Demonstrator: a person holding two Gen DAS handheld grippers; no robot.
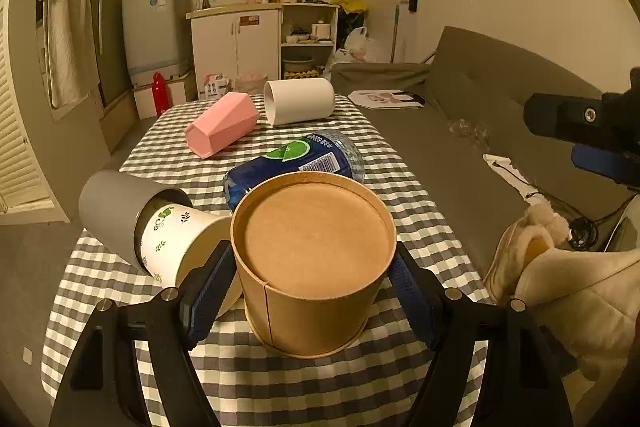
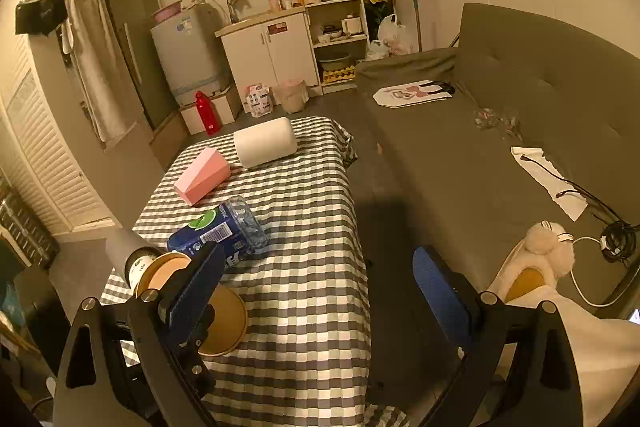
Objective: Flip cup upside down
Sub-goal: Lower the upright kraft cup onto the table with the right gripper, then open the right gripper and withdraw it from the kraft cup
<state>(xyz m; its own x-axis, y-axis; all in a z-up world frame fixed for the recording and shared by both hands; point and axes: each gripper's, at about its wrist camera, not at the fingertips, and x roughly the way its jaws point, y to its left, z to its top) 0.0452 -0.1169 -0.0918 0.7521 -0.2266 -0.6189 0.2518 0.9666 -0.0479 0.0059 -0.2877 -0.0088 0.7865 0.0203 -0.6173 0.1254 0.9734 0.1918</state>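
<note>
The brown paper cup (image 1: pixel 314 263) already stands mouth-down near the table's (image 1: pixel 304 395) front edge; the left gripper (image 1: pixel 314 291) brackets it, grip uncertain; the right gripper (image 2: pixel 320 291) hangs spread, empty; next, withdraw cleanly.

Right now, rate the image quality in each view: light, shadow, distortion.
Left wrist view: warm dim indoor light, strong fisheye bending, kraft paper cup sharp between the left gripper fingers. Right wrist view: same yellow cast, a dark shadow across the checkered tablecloth edge and sofa, right gripper sharp.
</note>
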